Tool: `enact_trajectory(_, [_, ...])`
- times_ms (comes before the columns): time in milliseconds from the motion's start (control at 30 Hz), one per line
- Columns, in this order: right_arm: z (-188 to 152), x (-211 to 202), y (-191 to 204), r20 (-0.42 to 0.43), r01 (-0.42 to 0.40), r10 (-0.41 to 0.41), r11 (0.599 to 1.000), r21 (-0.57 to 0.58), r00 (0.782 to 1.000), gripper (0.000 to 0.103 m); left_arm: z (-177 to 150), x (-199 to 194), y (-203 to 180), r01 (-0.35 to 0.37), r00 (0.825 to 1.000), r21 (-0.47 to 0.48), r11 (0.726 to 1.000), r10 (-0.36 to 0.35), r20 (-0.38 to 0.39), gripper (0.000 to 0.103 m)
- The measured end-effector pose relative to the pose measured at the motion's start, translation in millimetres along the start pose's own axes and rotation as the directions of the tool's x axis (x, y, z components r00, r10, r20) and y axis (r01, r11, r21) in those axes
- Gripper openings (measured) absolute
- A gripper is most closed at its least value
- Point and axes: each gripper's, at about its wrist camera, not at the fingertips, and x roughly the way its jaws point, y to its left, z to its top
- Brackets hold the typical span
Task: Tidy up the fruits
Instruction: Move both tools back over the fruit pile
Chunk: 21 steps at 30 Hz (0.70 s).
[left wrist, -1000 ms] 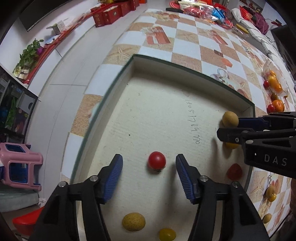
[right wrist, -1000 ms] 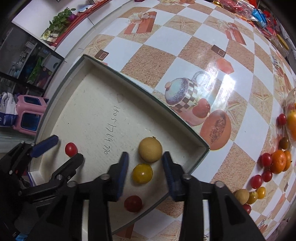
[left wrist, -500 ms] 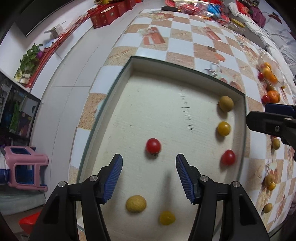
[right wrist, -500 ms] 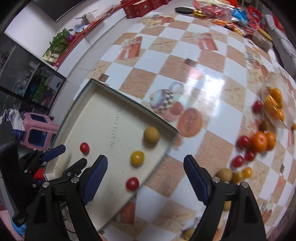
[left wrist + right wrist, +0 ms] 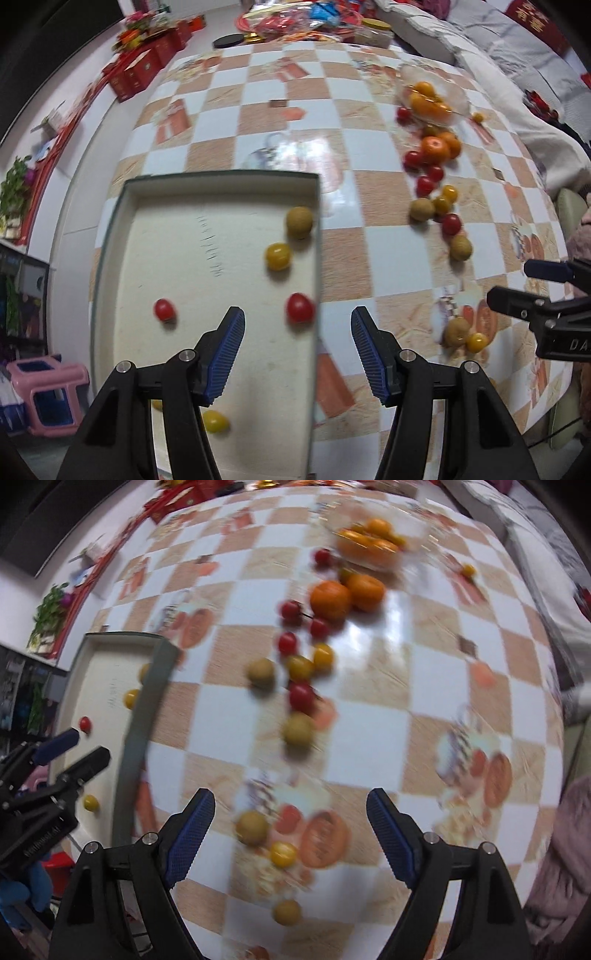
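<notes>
Left gripper (image 5: 297,341) hangs over the right edge of the shallow box (image 5: 110,236), jaws parted and empty — nothing between the blue pads (image 5: 231,347). The box sits at the left side of the checkered tablecloth (image 5: 388,258), pale floor, dark green rim.

Inside the box, along the right wall: a tan round fruit (image 5: 299,222), a yellow tomato (image 5: 277,255) just below it, then a red tomato (image 5: 300,307) close to the wall. A 2nd red tomato (image 5: 164,309) lies apart toward the left. A yellow fruit (image 5: 215,421) shows at the near end, partly behind the left finger.

Right gripper (image 5: 288,829) is over bare tablecloth, well clear of the box, jaws spread wide and gripping nothing. Between and just ahead of its fingers: a tan fruit (image 5: 252,827) and a small yellow tomato (image 5: 282,853), lying on the cloth, untouched. View is motion-blurred.

Loose fruit trails up the cloth — red tomatoes, yellow ones, tan ones, then 2 oranges (image 5: 345,592). Beyond them a clear dish (image 5: 432,94) holds more orange fruit.
</notes>
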Motion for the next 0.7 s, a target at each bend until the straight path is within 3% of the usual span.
enact_trajectory(200, [-39.0,-2.4,-41.3,-0.028,0.011,-0.009,0.997,0.081,1.0,0.087,9.0,10.1,-38.4,0.036,0.999,0.088,0.995,-0.034,-0.022,0.061])
enact_trajectory(433, [-84.2,-1.1,-27.6,-0.055,-0.058,0.059,0.998,0.005,0.997,0.087,-5.3,20.8,-76.8,0.123,0.991,0.189,0.974,-0.111,-0.077,0.061])
enact_trajectory(500, [-93.4,2.4,-21.3,-0.057,-0.064,0.063,0.998,-0.019,0.996,0.083,-10.1,25.7,-87.6,0.148,0.987,0.217,0.965,-0.129,-0.099,0.061])
enact_trajectory(567, [-101.1,9.1,-17.2,-0.069,-0.078,0.077,0.997,-0.02,0.995,0.069,-13.1,30.6,-95.9,0.167,0.983,0.232,0.958,-0.143,-0.116,0.061])
enact_trajectory(700, [-109.7,21.5,-13.6,-0.081,-0.096,0.095,0.995,-0.005,0.992,0.061,-15.8,36.8,-107.3,0.191,0.977,0.249,0.95,-0.161,-0.136,0.061])
